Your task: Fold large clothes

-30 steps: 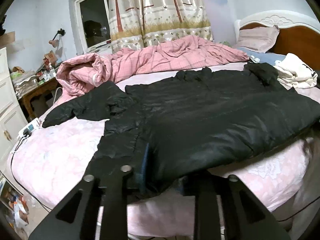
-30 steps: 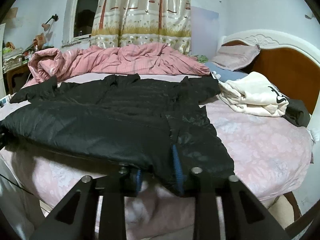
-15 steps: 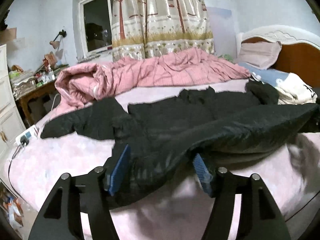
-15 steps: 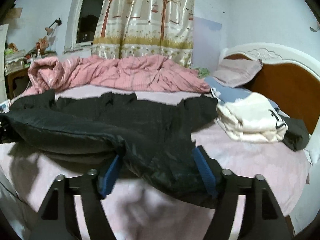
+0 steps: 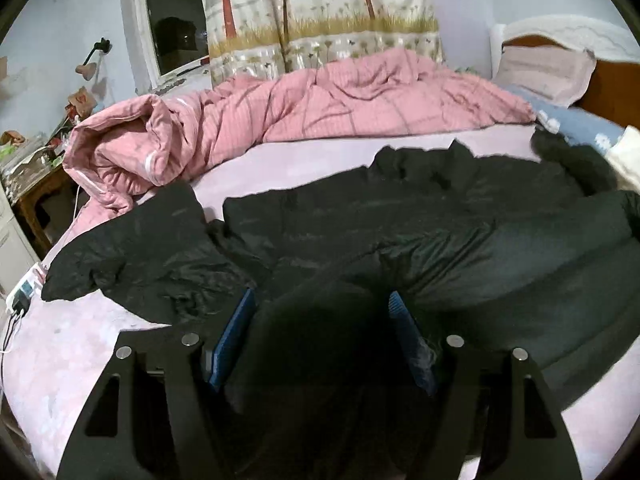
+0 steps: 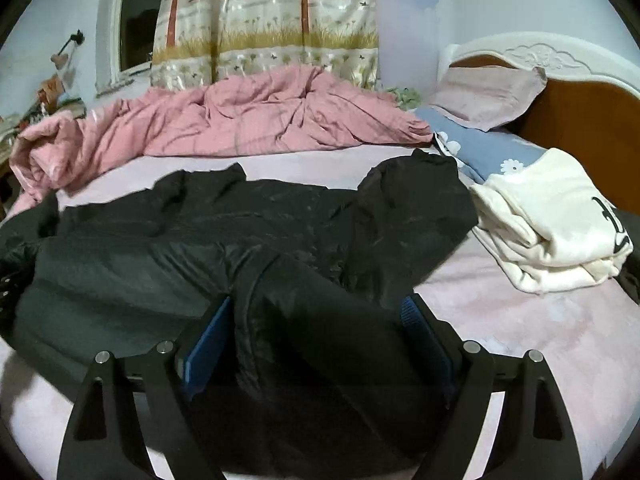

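Note:
A large black puffer jacket (image 5: 440,232) lies spread across the pink bed sheet (image 5: 80,340), one sleeve stretched out to the left. Its near hem is folded up over the body. In the left wrist view my left gripper (image 5: 322,294) has its jaws opening, with a thick fold of the hem lying loose between the blue pads (image 5: 236,336). In the right wrist view the jacket (image 6: 200,232) also fills the gap of my right gripper (image 6: 318,299). Its jaws are opening too and the pads (image 6: 208,340) stand off the cloth.
A crumpled pink quilt (image 6: 240,120) lies along the far side of the bed. A folded white garment (image 6: 552,216) and pillows (image 6: 488,96) sit by the wooden headboard (image 6: 580,112). A cluttered nightstand (image 5: 36,184) and a power strip (image 5: 24,292) are at the left.
Both grippers, earlier shut on the jacket's near hem, carried it up and over the body toward the far side. Both pairs of jaws have spread wide.

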### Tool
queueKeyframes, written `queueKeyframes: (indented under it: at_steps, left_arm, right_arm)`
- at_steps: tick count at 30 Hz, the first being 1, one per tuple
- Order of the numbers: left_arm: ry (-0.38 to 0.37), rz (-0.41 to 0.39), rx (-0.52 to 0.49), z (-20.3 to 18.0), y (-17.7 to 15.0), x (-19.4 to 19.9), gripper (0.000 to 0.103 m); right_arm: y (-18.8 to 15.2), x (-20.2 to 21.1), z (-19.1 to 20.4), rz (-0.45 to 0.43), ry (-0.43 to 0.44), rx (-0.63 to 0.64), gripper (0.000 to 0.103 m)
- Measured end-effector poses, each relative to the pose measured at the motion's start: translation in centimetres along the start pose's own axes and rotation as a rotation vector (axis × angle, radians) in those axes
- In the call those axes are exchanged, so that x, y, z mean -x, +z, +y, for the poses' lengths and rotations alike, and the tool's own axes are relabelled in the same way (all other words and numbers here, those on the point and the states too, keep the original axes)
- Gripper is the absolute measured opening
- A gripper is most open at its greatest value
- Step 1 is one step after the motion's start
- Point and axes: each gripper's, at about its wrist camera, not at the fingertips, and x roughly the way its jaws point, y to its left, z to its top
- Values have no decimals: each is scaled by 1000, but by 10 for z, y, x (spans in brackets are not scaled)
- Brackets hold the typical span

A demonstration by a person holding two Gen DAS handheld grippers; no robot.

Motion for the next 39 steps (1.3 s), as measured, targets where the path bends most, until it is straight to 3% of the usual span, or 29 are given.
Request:
queueKeyframes:
  at_steps: [6, 9, 11, 14, 16, 17, 18, 19, 21, 22, 27, 32, 36, 39]
  left_arm:
    - [-6, 4, 52, 6, -10, -13, 76]
    - [-28, -87, 84, 14, -10, 6, 78]
    - [-55, -156, 132, 24, -9, 24, 84]
    - [-110, -228, 198, 41, -7, 47, 86]
    - [-130, -267, 210, 47, -7, 59, 86]
    - [-137, -283, 205, 49, -7, 65, 86]
    - [-141, -292, 196, 49, -7, 68, 80]
    - [-142, -299, 182, 48, -7, 71, 74]
    - [-144, -275, 152, 44, -5, 67, 49]
    - [-132, -245, 144, 41, -5, 61, 49]
    - [-48, -113, 172, 41, -7, 20, 55]
    - [-25, 35, 230, 48, -11, -16, 56]
    - [15, 52, 207, 39, -16, -20, 60]
    - [-10, 71, 217, 41, -16, -29, 63]
  right_arm:
    - [-9, -3, -11, -101, -39, -69, 88]
    - [-10, 22, -23, -222, -99, -123, 89]
    - [-11, 38, -27, -287, -116, -130, 89]
    - [-12, 59, -32, -338, -26, -132, 89]
    - [-14, 69, -30, -335, 73, -115, 72]
    - [-14, 71, -28, -325, 114, -101, 45]
    - [-13, 72, -25, -312, 145, -95, 37]
    - [-14, 74, -24, -315, 154, -101, 37]
    - [-18, 80, -19, -343, 149, -88, 35]
    - [-20, 81, -16, -352, 144, -72, 35]
    - [-22, 56, -7, -234, 31, -35, 35]
    - [-21, 12, -31, -71, 76, -151, 35]
    - [-21, -20, -50, 29, 112, -302, 35]
    - [-25, -41, -49, 120, 120, -295, 35]
